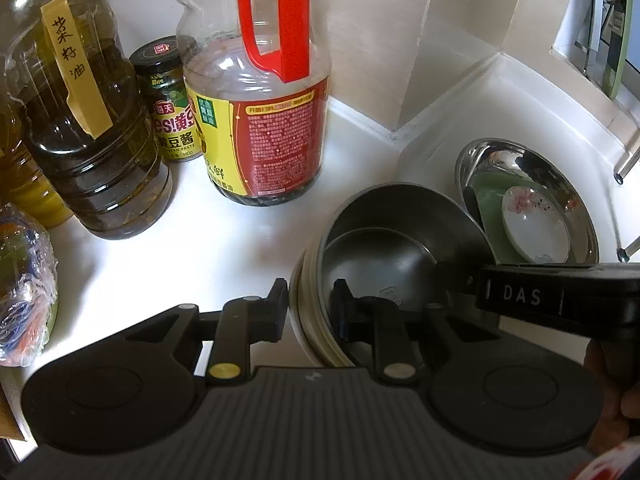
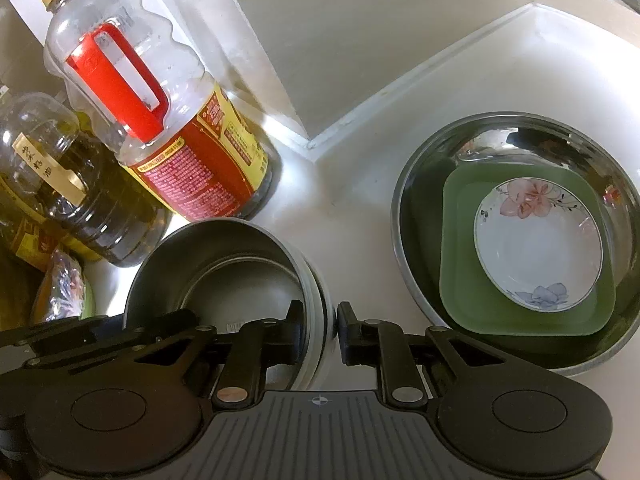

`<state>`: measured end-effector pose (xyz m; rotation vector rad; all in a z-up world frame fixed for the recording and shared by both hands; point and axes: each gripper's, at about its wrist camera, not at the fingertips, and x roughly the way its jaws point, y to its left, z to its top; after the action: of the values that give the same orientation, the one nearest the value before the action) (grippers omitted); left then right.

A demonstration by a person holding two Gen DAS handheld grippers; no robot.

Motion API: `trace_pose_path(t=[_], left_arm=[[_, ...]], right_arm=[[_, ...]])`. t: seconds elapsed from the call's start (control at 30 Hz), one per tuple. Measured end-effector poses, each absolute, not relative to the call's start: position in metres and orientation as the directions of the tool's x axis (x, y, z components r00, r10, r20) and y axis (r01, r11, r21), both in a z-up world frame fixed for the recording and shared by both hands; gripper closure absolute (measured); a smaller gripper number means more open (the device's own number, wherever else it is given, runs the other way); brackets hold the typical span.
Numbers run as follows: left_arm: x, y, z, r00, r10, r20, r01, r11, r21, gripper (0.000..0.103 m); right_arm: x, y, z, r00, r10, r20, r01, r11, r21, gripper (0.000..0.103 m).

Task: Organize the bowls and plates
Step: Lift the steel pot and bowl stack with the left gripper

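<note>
Left wrist: "DAS" on right gripper (image 1: 448, 280); both jaws clamp the steel bowl (image 1: 384, 232).

The steel-lined bowl (image 2: 224, 276) with a white outer wall is tilted on the white counter. Beside it stands a wide steel basin (image 2: 516, 140), holding a green square dish (image 2: 460, 280) and, on top, a flowered saucer (image 2: 538, 244), possibly ceramic.

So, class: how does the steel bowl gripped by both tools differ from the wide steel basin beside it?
The steel bowl is narrower with steep walls; the wide steel basin is broader and shallower. The bowl is empty and has a pale outer shell; the basin holds a green dish with a flowered saucer on it. Both are round, with metal insides, and stand on the white counter.
</note>
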<state>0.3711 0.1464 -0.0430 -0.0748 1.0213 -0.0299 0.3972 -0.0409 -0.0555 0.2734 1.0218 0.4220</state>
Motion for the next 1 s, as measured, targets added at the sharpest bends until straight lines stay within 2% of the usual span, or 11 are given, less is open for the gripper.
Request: trace_pose_path(t=[0.4, 1.0], left_arm=[[0.369, 0.142, -0.037, 0.516, -0.085, -0.852, -0.012, 0.994, -0.106, 0.082], [0.379, 0.117, 0.002, 0.598, -0.124, -0.792, 0.060, 0.992, -0.111, 0.082]], right_arm=[[0.395, -0.051, -0.046, 0.483, 0.459, -0.746, -0.204, 0.887, 0.414, 0.087], [0.399, -0.083, -0.007, 0.564, 0.441, -0.698, -0.181, 0.891, 0.416, 0.087]])
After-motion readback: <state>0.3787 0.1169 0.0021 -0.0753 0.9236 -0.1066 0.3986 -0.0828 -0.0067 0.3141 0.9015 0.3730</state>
